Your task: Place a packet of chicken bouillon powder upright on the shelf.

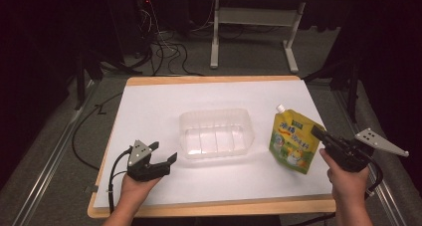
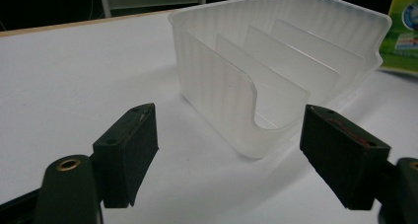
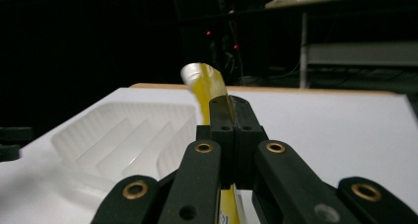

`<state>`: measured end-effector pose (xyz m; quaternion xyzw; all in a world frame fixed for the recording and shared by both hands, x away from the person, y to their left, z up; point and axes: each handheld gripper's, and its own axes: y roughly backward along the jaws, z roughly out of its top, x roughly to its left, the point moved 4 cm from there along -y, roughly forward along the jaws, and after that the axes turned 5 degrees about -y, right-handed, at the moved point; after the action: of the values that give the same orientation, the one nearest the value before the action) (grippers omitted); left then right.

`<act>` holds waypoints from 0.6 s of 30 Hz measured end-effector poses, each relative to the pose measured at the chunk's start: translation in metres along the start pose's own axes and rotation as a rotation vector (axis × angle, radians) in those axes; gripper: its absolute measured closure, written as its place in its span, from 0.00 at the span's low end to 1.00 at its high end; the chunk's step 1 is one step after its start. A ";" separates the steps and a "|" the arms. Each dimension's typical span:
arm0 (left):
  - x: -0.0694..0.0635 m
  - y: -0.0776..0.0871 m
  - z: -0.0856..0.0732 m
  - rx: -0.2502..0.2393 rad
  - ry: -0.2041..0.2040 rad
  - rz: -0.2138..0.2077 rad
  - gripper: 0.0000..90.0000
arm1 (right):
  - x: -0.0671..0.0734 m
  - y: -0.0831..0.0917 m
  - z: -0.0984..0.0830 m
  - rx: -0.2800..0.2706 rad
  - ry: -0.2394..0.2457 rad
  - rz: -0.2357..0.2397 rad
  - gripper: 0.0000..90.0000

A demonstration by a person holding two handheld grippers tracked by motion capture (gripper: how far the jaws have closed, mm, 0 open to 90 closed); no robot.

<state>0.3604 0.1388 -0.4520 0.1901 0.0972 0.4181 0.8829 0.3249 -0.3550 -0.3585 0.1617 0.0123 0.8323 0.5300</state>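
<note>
On the white-covered table [image 1: 149, 106], the right hand-held gripper [image 1: 318, 133] clamps a yellow pouch [image 1: 292, 142]; the left [image 1: 164, 154] gapes empty.

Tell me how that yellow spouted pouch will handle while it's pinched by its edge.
The pouch looks floppy: in the right gripper view its top curls over above the right gripper. It probably sags and swings, held only at one edge. Its glossy film may slip between the fingers.
</note>
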 end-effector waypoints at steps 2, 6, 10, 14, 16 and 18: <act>-0.001 0.003 -0.002 -0.001 -0.007 0.005 0.27 | -0.001 -0.001 0.003 -0.014 0.003 -0.010 1.00; -0.001 0.009 -0.008 0.010 -0.011 0.017 0.28 | -0.011 -0.009 0.006 -0.046 0.039 -0.078 1.00; 0.001 0.011 -0.009 0.008 -0.001 0.017 0.30 | -0.018 -0.015 -0.002 -0.037 0.039 -0.102 1.00; 0.000 0.006 -0.007 0.007 -0.004 0.002 0.30 | -0.018 -0.009 -0.007 -0.039 0.053 -0.101 0.99; -0.002 0.002 -0.005 0.006 -0.011 -0.008 0.31 | -0.018 -0.005 -0.010 -0.035 0.052 -0.104 0.98; -0.005 -0.003 -0.003 0.004 -0.010 -0.017 0.31 | -0.017 0.000 -0.014 -0.030 0.049 -0.107 0.97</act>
<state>0.3580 0.1344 -0.4560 0.1932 0.0950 0.4094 0.8866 0.3276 -0.3679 -0.3765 0.1325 0.0216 0.8067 0.5755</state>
